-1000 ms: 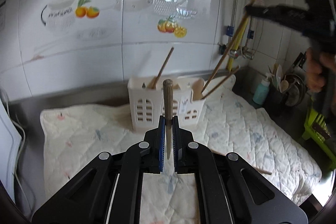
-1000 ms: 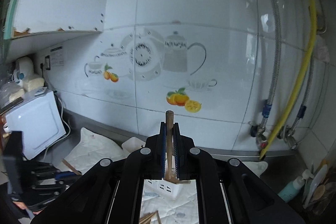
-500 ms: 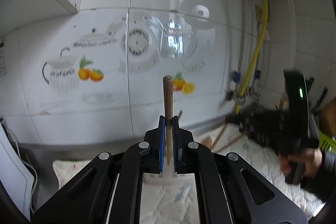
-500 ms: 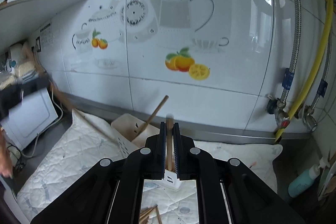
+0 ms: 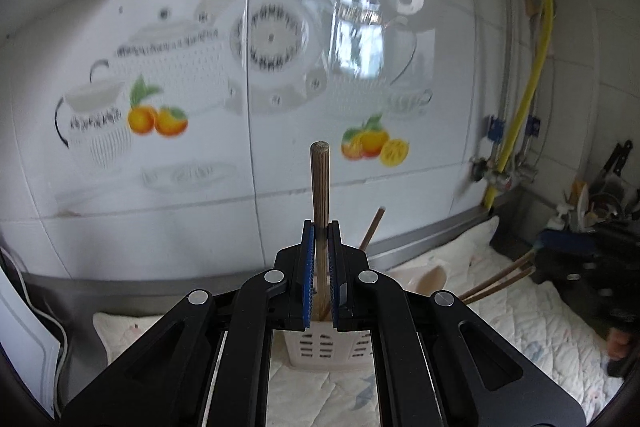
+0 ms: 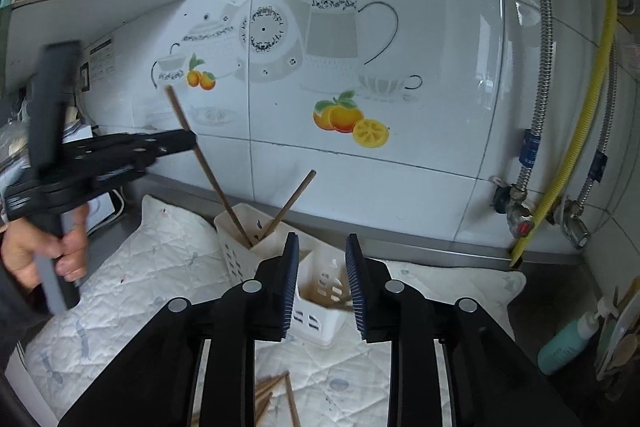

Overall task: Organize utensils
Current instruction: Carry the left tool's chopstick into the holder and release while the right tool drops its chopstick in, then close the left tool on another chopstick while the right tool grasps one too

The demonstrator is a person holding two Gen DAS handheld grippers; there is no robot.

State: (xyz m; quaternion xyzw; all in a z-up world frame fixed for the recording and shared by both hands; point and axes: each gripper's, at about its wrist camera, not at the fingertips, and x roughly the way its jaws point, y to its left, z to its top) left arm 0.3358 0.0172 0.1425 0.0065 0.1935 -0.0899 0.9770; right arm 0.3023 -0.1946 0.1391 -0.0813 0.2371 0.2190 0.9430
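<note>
My left gripper is shut on a wooden chopstick that points up; in the right wrist view the left gripper holds this chopstick with its lower end in the left compartment of the white utensil holder. A second chopstick leans in that compartment. My right gripper is open and empty just above the holder. The holder also shows below my left gripper.
The holder stands on a white quilted mat on a steel counter against a tiled wall. Several loose chopsticks lie on the mat near me. A yellow hose and taps are at right, a teal bottle at far right.
My right gripper has opened and its chopstick is gone from it. My left gripper has brought its chopstick down into the holder's left compartment.
</note>
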